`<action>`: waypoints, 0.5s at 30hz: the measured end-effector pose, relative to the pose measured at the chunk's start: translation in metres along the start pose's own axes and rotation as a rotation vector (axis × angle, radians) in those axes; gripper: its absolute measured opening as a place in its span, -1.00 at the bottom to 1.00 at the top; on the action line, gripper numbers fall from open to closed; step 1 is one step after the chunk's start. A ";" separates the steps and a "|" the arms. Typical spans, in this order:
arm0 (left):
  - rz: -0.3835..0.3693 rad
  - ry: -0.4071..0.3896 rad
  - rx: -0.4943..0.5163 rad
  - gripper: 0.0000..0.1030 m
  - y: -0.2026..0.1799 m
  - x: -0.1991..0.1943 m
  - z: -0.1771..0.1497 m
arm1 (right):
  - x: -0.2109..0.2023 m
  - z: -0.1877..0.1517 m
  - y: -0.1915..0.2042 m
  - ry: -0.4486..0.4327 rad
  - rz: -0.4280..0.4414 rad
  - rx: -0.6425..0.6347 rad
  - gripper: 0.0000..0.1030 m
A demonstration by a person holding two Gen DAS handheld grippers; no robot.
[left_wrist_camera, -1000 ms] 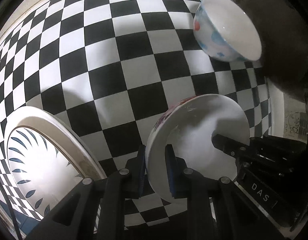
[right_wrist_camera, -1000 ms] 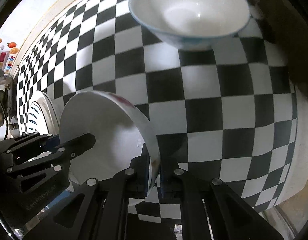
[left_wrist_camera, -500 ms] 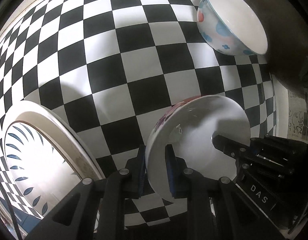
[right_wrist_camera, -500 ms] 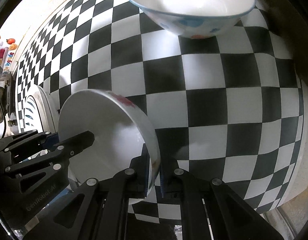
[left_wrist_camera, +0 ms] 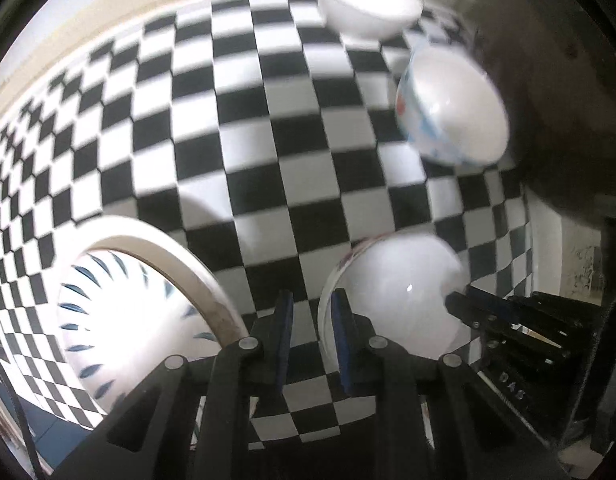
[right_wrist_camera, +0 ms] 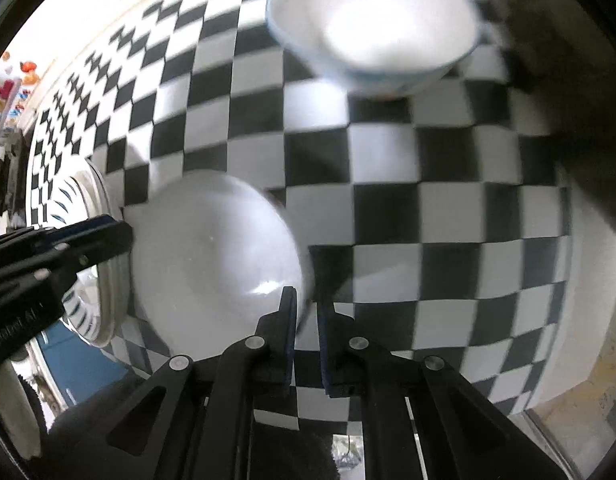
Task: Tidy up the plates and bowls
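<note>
Since the earlier frames, the left gripper [left_wrist_camera: 310, 336] has parted its fingers: the rim of the small white bowl [left_wrist_camera: 392, 300], previously pinched between its pads, now lies against the right pad with a gap at the left pad. The right gripper [right_wrist_camera: 306, 330] has also loosened; the bowl's [right_wrist_camera: 216, 264] near-right rim sits beside its left finger, and blur prevents confirming contact. Both sets of fingers stand slightly spread.

The bowl sits on the checkered cloth [left_wrist_camera: 268, 152], just right of the large blue-leaf plate [left_wrist_camera: 120, 320]. In the right wrist view it now overlaps that plate's [right_wrist_camera: 108, 280] rim; whether they touch cannot be determined.

Far right stands a blue-patterned bowl [left_wrist_camera: 452, 108], with a plain white bowl [left_wrist_camera: 368, 8] beyond it, cut off by the frame's top edge.

Both views are motion-blurred. The floral marking on the small bowl's outer wall is barely legible. The plate is cut off by the left gripper in the right wrist view.
</note>
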State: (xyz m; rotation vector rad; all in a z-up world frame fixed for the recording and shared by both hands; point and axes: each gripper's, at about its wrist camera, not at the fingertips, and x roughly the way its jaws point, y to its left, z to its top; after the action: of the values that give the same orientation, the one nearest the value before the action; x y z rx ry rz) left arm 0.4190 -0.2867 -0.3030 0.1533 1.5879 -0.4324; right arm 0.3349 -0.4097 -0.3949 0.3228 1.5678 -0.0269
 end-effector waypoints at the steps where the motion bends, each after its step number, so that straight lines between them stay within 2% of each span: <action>1: -0.008 -0.018 0.001 -0.65 -0.002 -0.007 0.003 | -0.008 0.001 -0.003 -0.026 0.002 0.020 -0.75; 5: -0.049 -0.068 0.015 -0.58 -0.012 -0.026 0.032 | -0.038 0.011 -0.022 -0.170 -0.020 0.145 -0.68; 6: -0.057 -0.069 0.017 -0.58 -0.016 -0.026 0.041 | -0.040 0.016 -0.029 -0.194 -0.017 0.191 -0.63; 11: -0.089 -0.066 0.030 -0.57 -0.029 -0.020 0.091 | -0.037 0.034 -0.056 -0.271 0.024 0.375 -0.61; 15: -0.090 -0.057 0.075 -0.57 -0.042 -0.010 0.125 | -0.027 0.034 -0.057 -0.314 0.138 0.507 -0.61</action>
State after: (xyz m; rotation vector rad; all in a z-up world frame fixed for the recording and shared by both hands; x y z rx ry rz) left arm 0.5209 -0.3694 -0.2864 0.1263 1.5274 -0.5626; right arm 0.3557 -0.4769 -0.3794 0.7852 1.2073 -0.3560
